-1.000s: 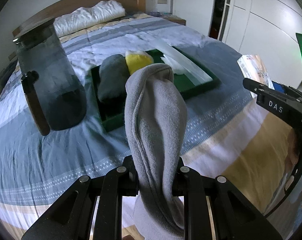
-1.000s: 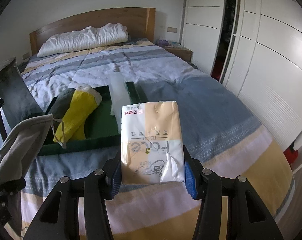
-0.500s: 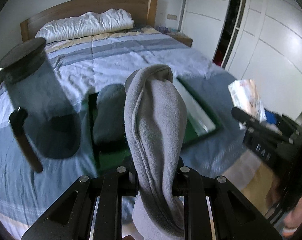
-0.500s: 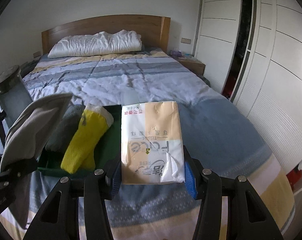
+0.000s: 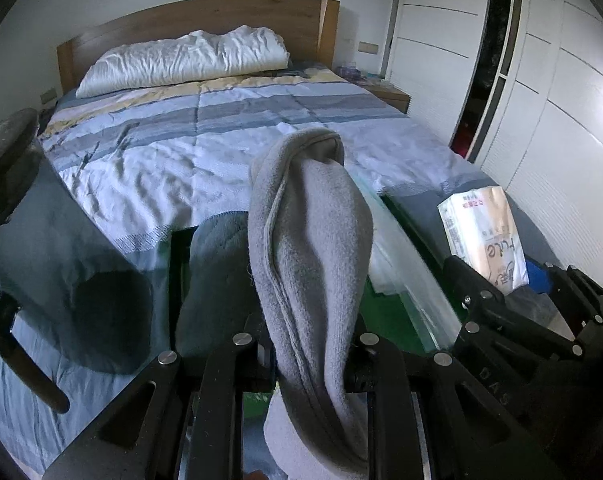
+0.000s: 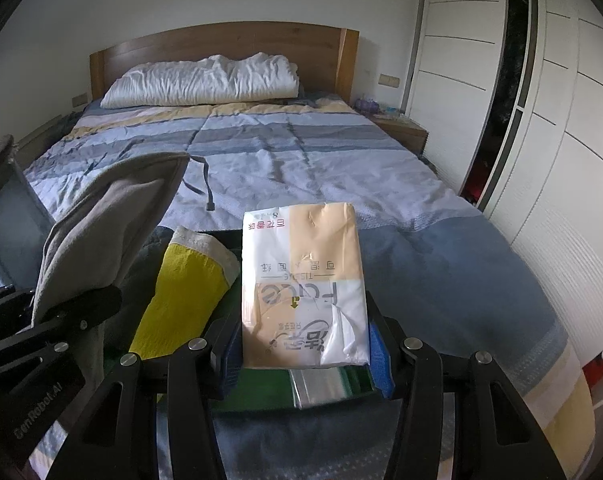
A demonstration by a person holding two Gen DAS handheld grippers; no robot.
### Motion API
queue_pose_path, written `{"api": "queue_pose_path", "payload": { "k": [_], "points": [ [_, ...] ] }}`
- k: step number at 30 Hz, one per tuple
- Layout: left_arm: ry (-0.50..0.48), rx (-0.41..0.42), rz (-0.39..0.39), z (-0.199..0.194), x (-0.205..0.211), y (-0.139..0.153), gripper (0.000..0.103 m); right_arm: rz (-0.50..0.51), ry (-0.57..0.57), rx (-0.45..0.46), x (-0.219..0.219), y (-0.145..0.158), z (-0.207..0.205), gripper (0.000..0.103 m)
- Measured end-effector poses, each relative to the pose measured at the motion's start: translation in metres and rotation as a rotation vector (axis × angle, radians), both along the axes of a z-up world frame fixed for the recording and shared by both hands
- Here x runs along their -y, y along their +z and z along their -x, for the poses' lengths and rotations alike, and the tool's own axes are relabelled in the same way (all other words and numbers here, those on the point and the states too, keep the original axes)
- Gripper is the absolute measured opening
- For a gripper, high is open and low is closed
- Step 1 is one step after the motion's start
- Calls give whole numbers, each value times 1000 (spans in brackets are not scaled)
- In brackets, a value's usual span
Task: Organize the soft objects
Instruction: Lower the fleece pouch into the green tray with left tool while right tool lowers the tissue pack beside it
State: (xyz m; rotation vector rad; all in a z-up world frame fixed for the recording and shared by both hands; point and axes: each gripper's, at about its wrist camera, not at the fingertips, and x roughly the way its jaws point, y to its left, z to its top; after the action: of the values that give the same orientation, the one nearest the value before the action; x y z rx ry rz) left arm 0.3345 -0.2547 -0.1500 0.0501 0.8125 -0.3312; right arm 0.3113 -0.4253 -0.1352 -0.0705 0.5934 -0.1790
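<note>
The left gripper (image 5: pixel 309 360) is clamped on a grey sock (image 5: pixel 309 248) above the green tray (image 6: pixel 261 384) on the bed (image 6: pixel 301 160). The right gripper (image 6: pixel 303 344) squeezes a tissue pack (image 6: pixel 301 280) over the tray's near edge, beside a yellow cloth (image 6: pixel 181 300).

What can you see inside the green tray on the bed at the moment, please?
Inside the green tray lie a dark grey rolled cloth, a yellow rolled cloth and a clear plastic bag. The held grey towel and tissue pack cover the rest.

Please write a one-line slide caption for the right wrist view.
Right gripper clamps a tissue pack above a green tray on the bed.
</note>
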Motion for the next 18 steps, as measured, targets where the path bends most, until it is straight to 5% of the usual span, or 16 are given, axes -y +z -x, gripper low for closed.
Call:
{"api": "queue_pose_path", "payload": {
  "k": [18],
  "points": [
    [46, -38, -23, -24, 3, -31, 16, -1, -14, -77, -5, -18, -65, 51]
  ]
}}
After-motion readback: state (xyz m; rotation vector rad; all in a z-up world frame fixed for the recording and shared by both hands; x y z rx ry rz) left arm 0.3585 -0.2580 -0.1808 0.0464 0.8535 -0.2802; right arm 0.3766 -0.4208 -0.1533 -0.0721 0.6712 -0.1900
